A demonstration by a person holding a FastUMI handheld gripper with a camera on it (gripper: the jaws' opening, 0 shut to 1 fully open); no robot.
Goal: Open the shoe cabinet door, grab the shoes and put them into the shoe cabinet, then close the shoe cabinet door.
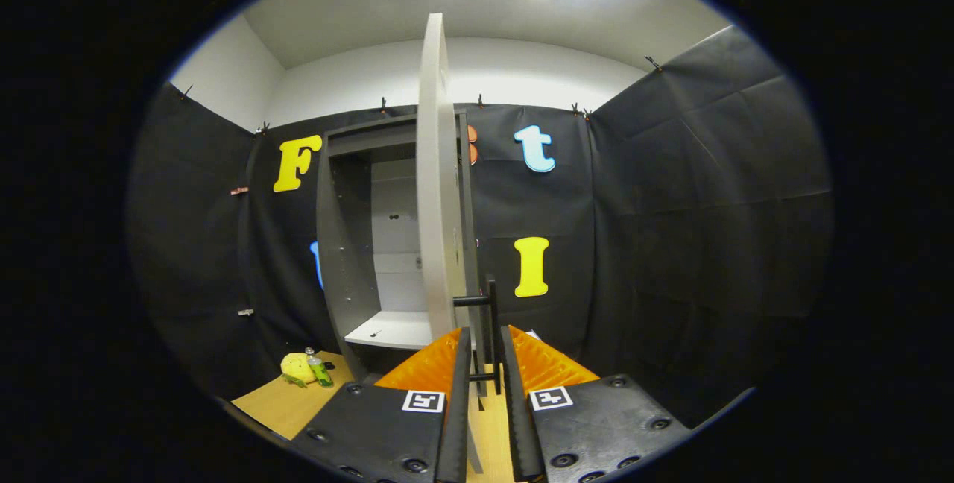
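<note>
Gripper [487,364] with both fingers closed on the dark bar handle [490,326] of the shoe cabinet door [438,192], a pale panel swung open and seen edge-on just ahead. Beyond it, the grey shoe cabinet [344,244] stands open, its white shelf [391,330] bare. A yellow object [297,368] beside a small green bottle [320,370] lies on the floor [279,402] left of the cabinet, too small to identify

no readable text or numbers, square coded markers [423,401] on the gripper body, bottle label illegible

A yellow soft toy [296,368] and a small green bottle [320,370] sit together on the wooden surface [287,402].
</note>
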